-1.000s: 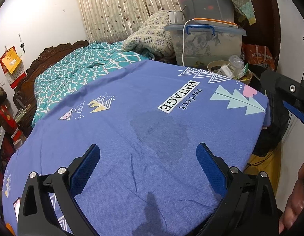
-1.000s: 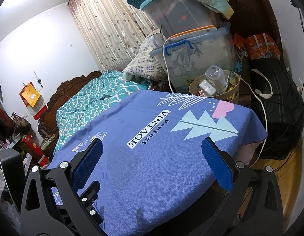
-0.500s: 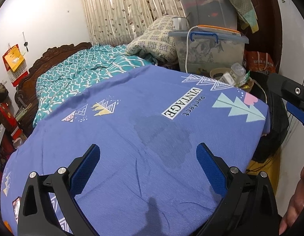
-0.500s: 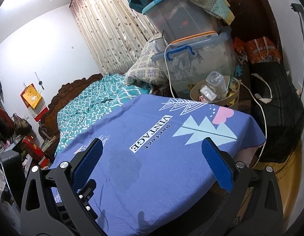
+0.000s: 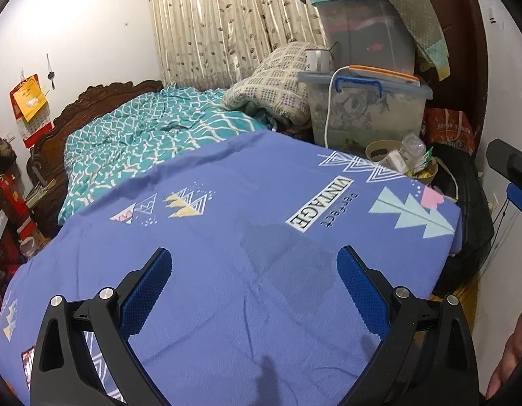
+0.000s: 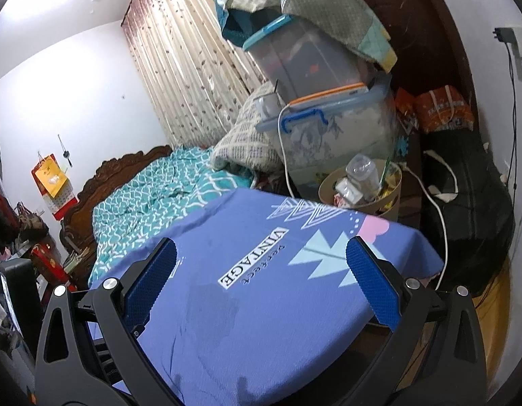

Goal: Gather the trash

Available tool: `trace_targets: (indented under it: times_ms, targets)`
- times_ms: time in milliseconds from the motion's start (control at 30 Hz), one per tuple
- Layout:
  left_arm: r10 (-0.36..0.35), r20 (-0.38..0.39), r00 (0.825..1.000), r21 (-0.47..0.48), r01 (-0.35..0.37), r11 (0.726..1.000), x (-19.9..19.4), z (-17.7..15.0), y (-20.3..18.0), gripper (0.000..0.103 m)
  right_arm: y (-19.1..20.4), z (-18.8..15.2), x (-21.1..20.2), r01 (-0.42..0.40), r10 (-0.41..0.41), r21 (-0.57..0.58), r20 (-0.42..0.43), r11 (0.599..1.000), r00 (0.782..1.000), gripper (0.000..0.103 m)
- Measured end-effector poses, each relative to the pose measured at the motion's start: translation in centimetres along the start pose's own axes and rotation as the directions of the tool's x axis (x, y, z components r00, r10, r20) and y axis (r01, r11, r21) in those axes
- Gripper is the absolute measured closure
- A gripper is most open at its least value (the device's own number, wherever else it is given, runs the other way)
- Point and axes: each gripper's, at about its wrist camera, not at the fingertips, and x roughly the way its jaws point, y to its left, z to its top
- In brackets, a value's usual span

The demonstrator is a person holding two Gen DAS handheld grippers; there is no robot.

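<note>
A round tan bin (image 6: 389, 199) stands on the floor beyond the far edge of a surface covered by a blue printed cloth (image 6: 247, 291). It holds trash: a clear plastic bottle (image 6: 362, 171), a small white carton and green and yellow wrappers. The same bin (image 5: 382, 150) shows at right in the left wrist view with the bottle (image 5: 411, 145). My left gripper (image 5: 254, 270) hovers open over a dark damp patch (image 5: 288, 264) on the cloth, empty. My right gripper (image 6: 261, 264) is open and empty above the cloth, short of the bin.
Stacked clear storage boxes (image 6: 332, 125) with a white cable (image 6: 284, 155) rise behind the bin. A black bag (image 6: 464, 203) sits right of it. A bed with a teal quilt (image 5: 152, 138) and folded blanket (image 5: 271, 88) lies beyond. A hand (image 5: 511, 355) shows at lower right.
Both grippers have drawn back and risen a little, so the cloth, the bin and the boxes sit lower and farther in both views. Both stay open and empty.
</note>
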Motion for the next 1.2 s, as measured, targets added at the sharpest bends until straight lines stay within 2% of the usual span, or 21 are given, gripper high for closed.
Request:
trace_targets:
  times_ms: [267,1200]
  targets:
    - [-0.019,0.034,0.999,-0.001,0.019,1.0,-0.5,1.3,-0.9,0.009,0.1,0.9,-0.4,-0.007,0.008,-0.01,0.036,1.0,0.999,0.003]
    - [-0.02,0.019,1.0,-0.032,0.02,0.999,-0.3,1.1,-0.5,0.009,0.4,-0.2,0.4,-0.019,0.019,-0.019,0.02,1.0,1.0,0.004]
